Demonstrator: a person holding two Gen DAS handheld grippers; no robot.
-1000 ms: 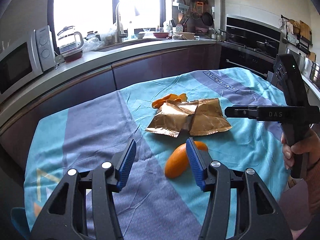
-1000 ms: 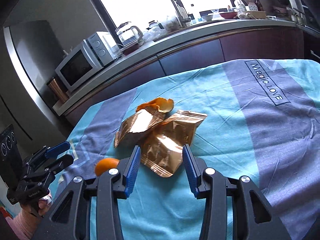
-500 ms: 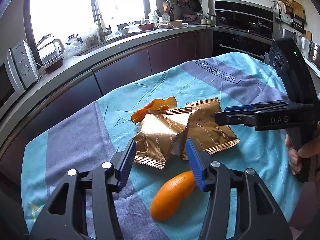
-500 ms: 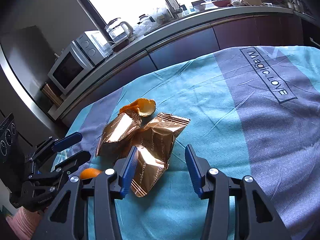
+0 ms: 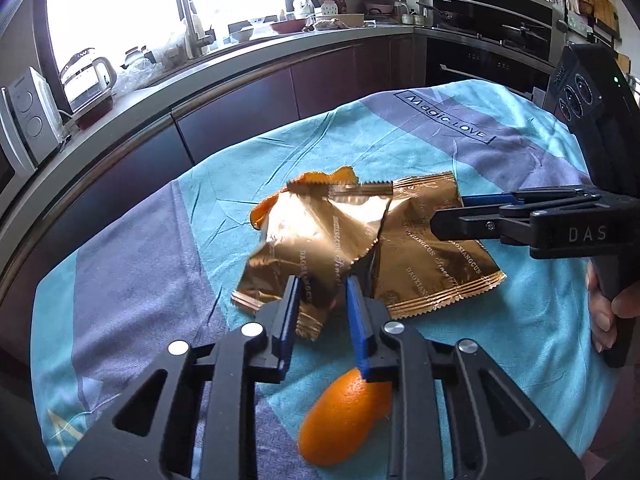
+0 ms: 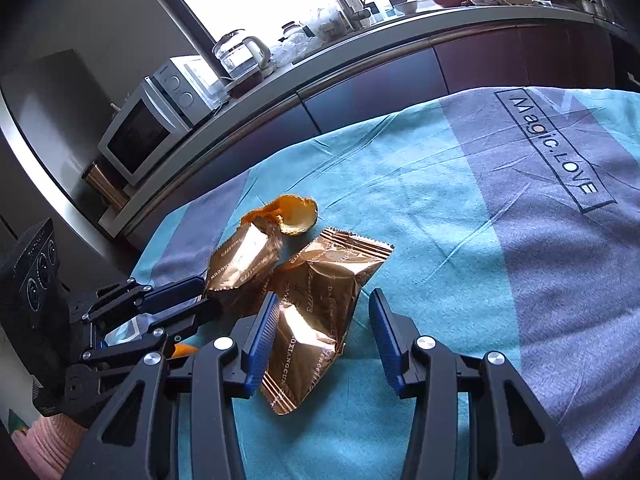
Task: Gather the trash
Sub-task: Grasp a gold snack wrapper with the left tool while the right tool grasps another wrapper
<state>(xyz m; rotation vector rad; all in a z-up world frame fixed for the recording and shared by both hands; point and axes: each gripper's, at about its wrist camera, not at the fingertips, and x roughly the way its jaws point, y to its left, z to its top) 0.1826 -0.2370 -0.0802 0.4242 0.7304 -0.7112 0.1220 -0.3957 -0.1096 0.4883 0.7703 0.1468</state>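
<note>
1. On the teal-and-grey cloth (image 5: 400,152) that covers the table we see two gold foil wrappers side by side – the left wrapper (image 5: 316,236) crumpled and partly raised, the right wrapper (image 5: 428,256) lying flatter, their inner edges overlapping.
2. Our left gripper (image 5: 320,296) has just been closing; its blue pads stand narrow on either side of the near edge of the left wrapper, and foil shows between them, though we cannot tell whether the pads already press on it.
3. Our right gripper (image 6: 322,332) hangs over the right wrapper (image 6: 320,312) with its jaws apart – the left pad overlaps the foil, the right pad is clear of it over bare cloth, so nothing is gripped.
4. A curled piece of orange peel (image 6: 294,214) lies just behind the wrappers, touching the far end of the left one.
5. Another piece of orange peel (image 5: 344,420), rounded side up, lies on the cloth under the left gripper's right finger, near us and apart from the wrappers.
6. A kitchen counter (image 6: 400,36) with a microwave (image 6: 148,128) and a kettle (image 6: 240,56) runs behind the table.
</note>
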